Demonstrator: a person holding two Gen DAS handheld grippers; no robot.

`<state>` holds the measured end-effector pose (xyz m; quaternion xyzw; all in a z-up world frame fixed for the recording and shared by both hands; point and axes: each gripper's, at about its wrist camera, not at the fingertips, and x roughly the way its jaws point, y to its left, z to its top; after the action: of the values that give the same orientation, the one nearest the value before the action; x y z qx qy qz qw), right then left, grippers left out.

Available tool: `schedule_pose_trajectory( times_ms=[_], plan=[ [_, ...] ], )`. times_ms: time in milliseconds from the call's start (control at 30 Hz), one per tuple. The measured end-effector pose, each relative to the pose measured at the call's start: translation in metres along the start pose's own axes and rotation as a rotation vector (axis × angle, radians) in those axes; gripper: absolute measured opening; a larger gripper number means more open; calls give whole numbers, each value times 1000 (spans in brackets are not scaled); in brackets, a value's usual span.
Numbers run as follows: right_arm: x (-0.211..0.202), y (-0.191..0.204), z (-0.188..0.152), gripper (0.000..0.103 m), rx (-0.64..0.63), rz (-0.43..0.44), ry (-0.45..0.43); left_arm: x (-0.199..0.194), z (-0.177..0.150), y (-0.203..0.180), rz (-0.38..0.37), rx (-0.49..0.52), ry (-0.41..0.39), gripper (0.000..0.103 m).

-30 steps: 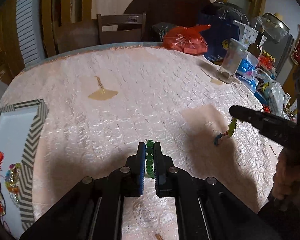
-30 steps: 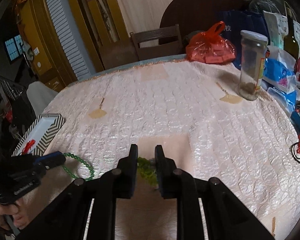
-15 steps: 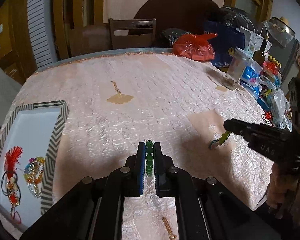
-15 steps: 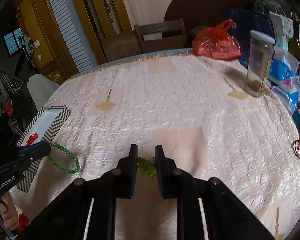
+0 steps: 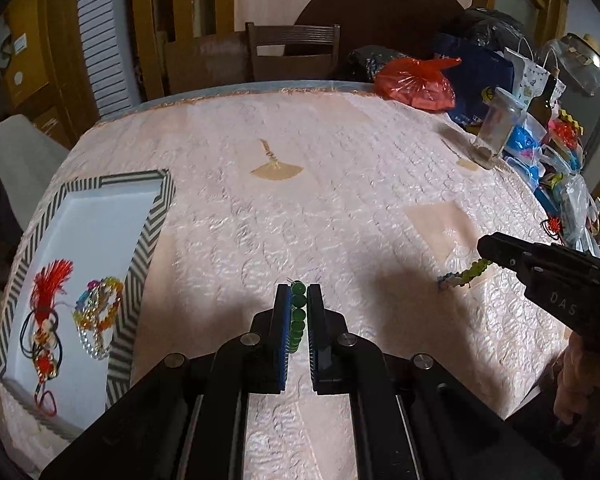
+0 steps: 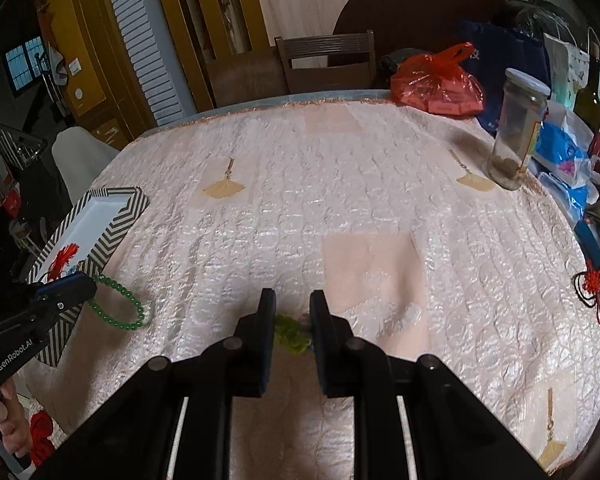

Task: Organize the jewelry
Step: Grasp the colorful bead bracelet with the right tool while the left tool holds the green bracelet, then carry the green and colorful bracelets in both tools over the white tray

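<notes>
Striped in black and white, the tray (image 5: 150,222) is seen at the left edge of the pink quilted tablecloth (image 5: 340,184), and far more of it is now shown in the left wrist view than a second ago, when only its near corner was visible. Inside it, a red tassel ornament (image 5: 48,292) and a multicoloured bracelet (image 5: 98,312) are already laid.

Just right of the tray, the green bead bracelet (image 5: 298,316) is held pinched between the narrow jaws of the left gripper (image 5: 299,300); in the right wrist view its loop (image 6: 120,306) is seen hanging from that gripper, close over the tray's near rim, where a second ago it was hung over bare cloth.

Further right, the yellow-green beaded strand (image 5: 466,274) is clamped in the nearly closed right gripper (image 6: 292,312), its free end trailing just above the cloth. It too has been carried leftwards, past the plain peach patch (image 6: 370,268).

Both pieces have thus been lifted and brought towards the tray, with neither grip altered. The carry is judged to be almost done for the green bracelet; placing it inside the tray beside the other items is what appears to remain, with the strand to be delivered after it.
</notes>
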<state>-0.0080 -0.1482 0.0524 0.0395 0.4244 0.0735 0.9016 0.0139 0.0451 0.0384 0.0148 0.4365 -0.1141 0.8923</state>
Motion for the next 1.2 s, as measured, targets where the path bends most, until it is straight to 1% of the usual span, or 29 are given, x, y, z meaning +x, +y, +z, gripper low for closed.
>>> schedule_pose_trajectory(
  times_ms=[100,267,433,733,1200],
  plan=[
    [0,5,-3,17,-11,-3,9,-4,-3,2,23,9,-2,33],
    [2,10,-7,17,-14,0,23,-5,-4,10,37,-2,3,33],
    [-1,15,-3,18,-20,1,12,-4,-4,17,36,-15,5,33],
    [-9,28,12,18,-47,6,-22,-9,1,33,47,-37,-11,33],
    [0,70,41,18,-106,38,-38,-17,8,83,86,-103,-36,33]
  ],
)
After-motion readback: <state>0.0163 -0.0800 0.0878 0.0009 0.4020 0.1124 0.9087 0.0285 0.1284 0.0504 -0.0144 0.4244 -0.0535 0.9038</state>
